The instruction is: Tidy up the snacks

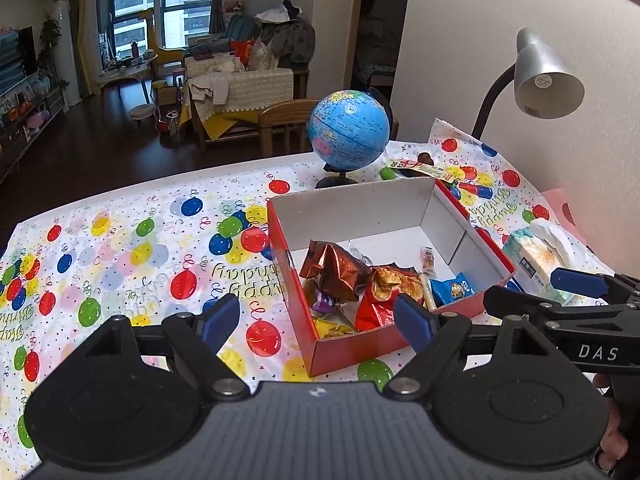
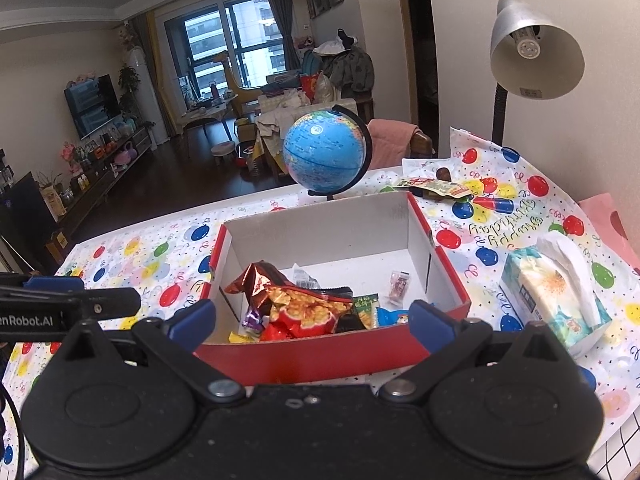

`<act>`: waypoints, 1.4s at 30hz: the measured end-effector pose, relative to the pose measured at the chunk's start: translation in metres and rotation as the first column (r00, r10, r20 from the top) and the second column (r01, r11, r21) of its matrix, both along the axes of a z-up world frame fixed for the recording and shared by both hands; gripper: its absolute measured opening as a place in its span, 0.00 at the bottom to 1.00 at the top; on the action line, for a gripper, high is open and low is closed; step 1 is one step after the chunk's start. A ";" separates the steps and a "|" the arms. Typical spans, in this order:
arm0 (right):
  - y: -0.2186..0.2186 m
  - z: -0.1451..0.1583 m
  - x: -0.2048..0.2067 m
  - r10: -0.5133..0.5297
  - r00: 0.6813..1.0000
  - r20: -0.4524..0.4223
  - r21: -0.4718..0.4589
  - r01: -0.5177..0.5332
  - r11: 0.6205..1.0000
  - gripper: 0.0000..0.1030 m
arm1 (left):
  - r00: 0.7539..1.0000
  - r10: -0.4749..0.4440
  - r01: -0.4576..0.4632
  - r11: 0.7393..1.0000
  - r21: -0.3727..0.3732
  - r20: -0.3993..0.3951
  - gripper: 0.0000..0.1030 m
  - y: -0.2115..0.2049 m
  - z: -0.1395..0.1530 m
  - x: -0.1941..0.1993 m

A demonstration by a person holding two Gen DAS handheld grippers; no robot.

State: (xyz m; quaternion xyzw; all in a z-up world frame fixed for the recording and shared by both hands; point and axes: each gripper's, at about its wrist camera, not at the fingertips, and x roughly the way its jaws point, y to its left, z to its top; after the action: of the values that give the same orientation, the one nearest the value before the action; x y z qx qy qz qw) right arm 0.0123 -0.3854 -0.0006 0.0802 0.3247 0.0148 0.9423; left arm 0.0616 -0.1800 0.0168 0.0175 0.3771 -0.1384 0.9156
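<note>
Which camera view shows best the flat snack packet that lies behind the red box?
The right wrist view: the flat green and yellow snack packet lies open to sight beyond the red cardboard box. In the left wrist view the packet appears smaller, and the box's back wall partly hides it.

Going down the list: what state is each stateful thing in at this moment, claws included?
Left claw: open, empty.
Right claw: open, empty.
Red box: lidless, snacks piled at near end.
Snack packet: outside box, on table behind it.
Desk lamp: off.
Tissue pack: opened, tissue sticking out.
Globe: upright on stand.
</note>
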 end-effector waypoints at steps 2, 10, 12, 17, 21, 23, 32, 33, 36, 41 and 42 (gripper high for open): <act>0.001 0.000 0.000 0.000 1.000 0.001 0.001 0.000 1.000 1.00 | 1.000 -0.001 0.001 1.000 -0.002 0.001 0.82 0.000 0.000 0.000; 0.004 0.003 0.000 0.004 1.000 0.016 0.004 -0.004 1.000 1.00 | 1.000 0.005 -0.004 1.000 -0.013 0.028 0.82 0.001 0.005 -0.002; 0.003 0.004 -0.001 0.006 1.000 0.020 0.003 -0.006 1.000 1.00 | 1.000 0.005 -0.004 1.000 -0.016 0.031 0.82 0.001 0.006 -0.002; 0.003 0.004 -0.002 0.007 1.000 0.024 0.001 -0.007 1.000 1.00 | 0.999 0.004 -0.003 1.000 -0.020 0.035 0.82 0.002 0.007 -0.003; 0.003 0.005 -0.002 0.007 1.000 0.028 0.003 -0.008 1.000 1.00 | 0.999 -0.002 0.003 1.000 -0.026 0.041 0.82 0.001 0.010 -0.004; 0.003 0.007 -0.003 0.005 1.000 0.031 0.008 -0.005 1.000 1.00 | 0.999 -0.005 0.006 1.000 -0.026 0.040 0.82 0.000 0.010 -0.005; 0.005 0.014 -0.006 0.015 0.998 0.055 0.009 -0.015 1.000 1.00 | 0.999 -0.012 0.013 0.999 -0.030 0.040 0.82 -0.001 0.009 -0.007; 0.006 0.015 -0.007 0.016 0.998 0.058 0.010 -0.016 1.000 1.00 | 0.999 -0.012 0.013 0.999 -0.030 0.039 0.82 -0.002 0.009 -0.007; 0.006 0.015 -0.008 0.017 0.998 0.060 0.010 -0.018 1.000 1.00 | 0.999 -0.013 0.014 0.999 -0.030 0.040 0.82 -0.001 0.009 -0.007; 0.007 0.017 -0.010 0.019 0.998 0.056 0.006 -0.020 1.000 1.00 | 0.999 -0.015 0.016 0.999 -0.034 0.033 0.82 -0.001 0.008 -0.009; 0.008 0.017 -0.010 0.019 0.998 0.056 0.006 -0.020 1.000 1.00 | 0.999 -0.017 0.018 0.999 -0.036 0.032 0.82 -0.002 0.008 -0.009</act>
State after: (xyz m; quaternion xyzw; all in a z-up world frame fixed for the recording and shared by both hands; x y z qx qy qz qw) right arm 0.0020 -0.3779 0.0162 0.0795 0.2991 0.0272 0.9505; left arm 0.0523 -0.1815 0.0244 0.0065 0.3600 -0.1527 0.9204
